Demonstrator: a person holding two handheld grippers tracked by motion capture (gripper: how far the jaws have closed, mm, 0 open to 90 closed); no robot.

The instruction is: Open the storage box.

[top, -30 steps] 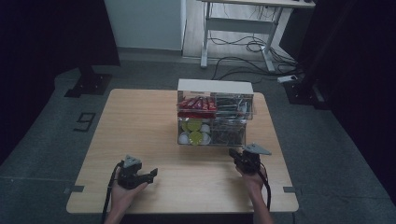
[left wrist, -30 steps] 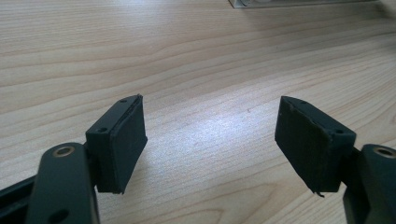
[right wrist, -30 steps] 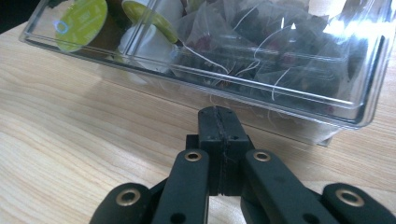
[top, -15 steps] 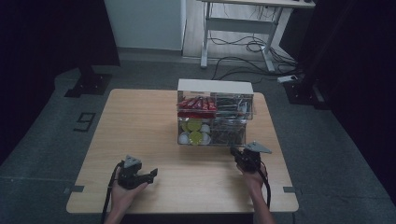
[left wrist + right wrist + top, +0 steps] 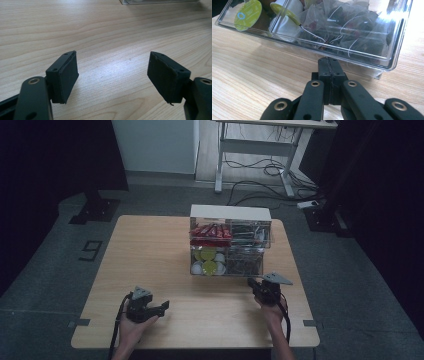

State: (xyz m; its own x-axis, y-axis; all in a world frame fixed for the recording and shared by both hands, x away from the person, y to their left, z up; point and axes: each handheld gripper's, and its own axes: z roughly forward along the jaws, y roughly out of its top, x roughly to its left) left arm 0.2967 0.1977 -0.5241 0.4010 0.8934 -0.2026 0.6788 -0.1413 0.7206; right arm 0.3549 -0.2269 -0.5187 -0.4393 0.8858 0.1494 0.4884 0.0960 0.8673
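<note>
Clear plastic organizer [image 5: 227, 252] near the surface's [image 5: 150, 250] far right edge: rigid, slippery, likely brittle, best taken by its front rim; right gripper [image 5: 329, 65] closed empty beside it, left gripper [image 5: 112, 75] open.

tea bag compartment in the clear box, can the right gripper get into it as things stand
Probably not yet: the right gripper is shut, pointing at the clear box front wall, with the tea bags behind it.

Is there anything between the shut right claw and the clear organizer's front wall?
Nothing: in the right gripper view, only bare table separates the right claw from the clear organizer.
</note>
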